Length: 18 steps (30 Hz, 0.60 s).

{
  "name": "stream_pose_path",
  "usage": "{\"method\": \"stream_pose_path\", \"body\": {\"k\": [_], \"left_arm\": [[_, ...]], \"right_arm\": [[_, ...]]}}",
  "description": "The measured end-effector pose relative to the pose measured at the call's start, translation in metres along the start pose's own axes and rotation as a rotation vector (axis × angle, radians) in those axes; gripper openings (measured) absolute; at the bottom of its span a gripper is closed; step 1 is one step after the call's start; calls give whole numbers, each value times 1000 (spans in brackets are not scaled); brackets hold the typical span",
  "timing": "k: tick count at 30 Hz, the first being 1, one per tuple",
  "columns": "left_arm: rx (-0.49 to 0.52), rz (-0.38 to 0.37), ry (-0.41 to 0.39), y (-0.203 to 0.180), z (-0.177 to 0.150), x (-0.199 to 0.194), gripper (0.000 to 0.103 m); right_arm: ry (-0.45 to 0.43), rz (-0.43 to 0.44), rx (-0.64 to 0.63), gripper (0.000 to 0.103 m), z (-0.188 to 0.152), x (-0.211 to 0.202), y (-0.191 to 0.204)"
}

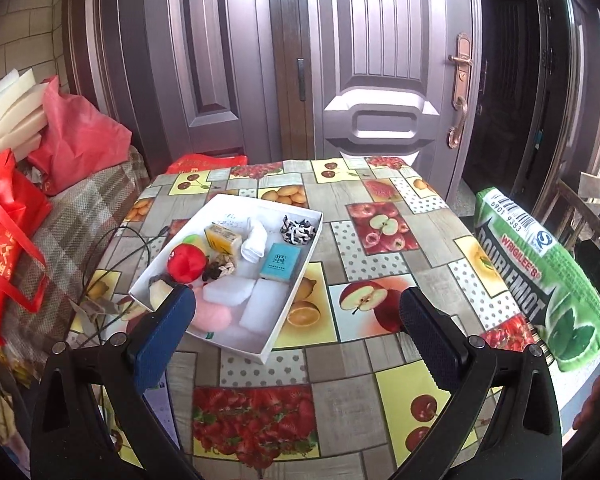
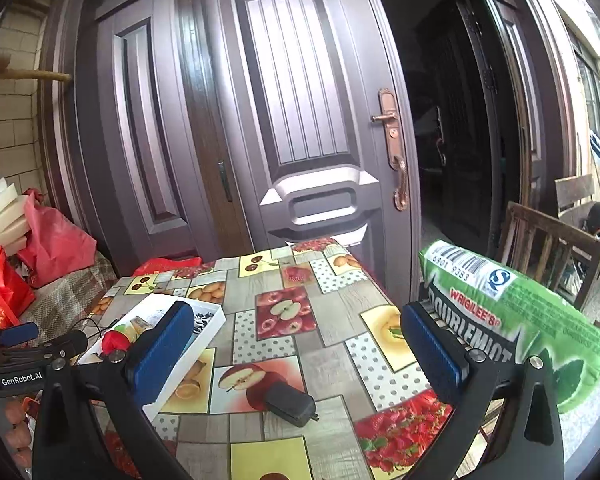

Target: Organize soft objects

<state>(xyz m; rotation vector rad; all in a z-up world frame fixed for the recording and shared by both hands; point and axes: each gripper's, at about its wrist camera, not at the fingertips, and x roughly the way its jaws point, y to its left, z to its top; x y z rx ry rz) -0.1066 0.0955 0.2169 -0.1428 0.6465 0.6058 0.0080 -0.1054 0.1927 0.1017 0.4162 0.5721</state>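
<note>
At three o'clock on the tabletop (image 1: pixel 380 364), the green pillow (image 1: pixel 540 280) (surely light, squashy) wants pinching at its edge; both tools, left tool (image 1: pixel 296 320) and right tool (image 2: pixel 296 340), gape apart.

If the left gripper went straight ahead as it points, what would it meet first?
Probably the fruit-print tablecloth, just right of the white tray. The left gripper is open and nothing stands between its fingers, though depth is unclear.
</note>
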Motion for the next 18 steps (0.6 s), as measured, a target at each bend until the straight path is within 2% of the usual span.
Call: {"method": "stream_pose_path", "body": {"k": [4,13,18], "left_arm": [[21,-10,16,-12,-6,5,103],[43,6,47,-20,-11,17,103],[40,-28,112,-25,-17,35,103]], "right_arm": [[22,-68,50,103,0,-1,-14],[25,-43,35,103,-1,2,-14],[33,-48,27,103,-2,6,-16]]}}
